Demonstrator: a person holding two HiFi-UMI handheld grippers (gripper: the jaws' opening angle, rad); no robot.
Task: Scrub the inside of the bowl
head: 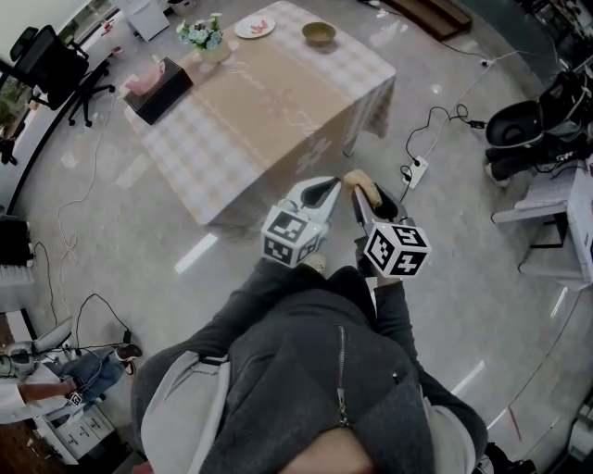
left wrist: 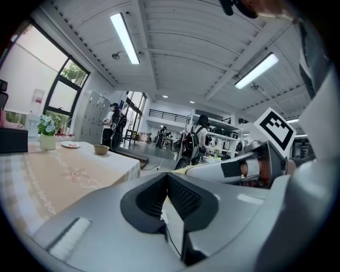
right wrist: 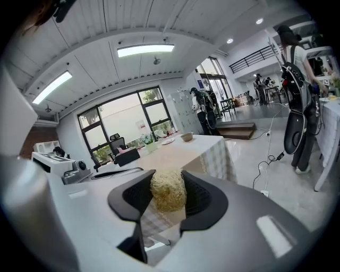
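- Here, a grey two-jaw left gripper [left wrist: 168, 178] is held in front of the person's body, short of the table. Its black-padded jaws are pressed together at the tips, and nothing is seen between them.
- A matching grey right gripper [right wrist: 168, 197] is held just beside it. A straw-coloured, fibrous scrubbing ball [head: 361, 184] is pinched between its jaw pads.
- A small, round, tan bowl [head: 319, 33] is seen upright near the far end of a rectangular table covered with a beige and pale checked cloth [head: 278, 111]. It is well apart from both grippers and touched by neither.
- A white plate with reddish bits on it [head: 254, 27] is set near the bowl, to its left in the head view.
- A pale vase of white and blue flowers [head: 204, 39] is placed further left along the same end.
- A black tissue box with a pink tissue showing [head: 157, 90] is set near the table's left edge.
- A white power strip with a black cable [head: 414, 172] is seen on the glossy grey floor, near the table's right corner.
- A grey zipped jacket [head: 315, 389] is worn by the person.
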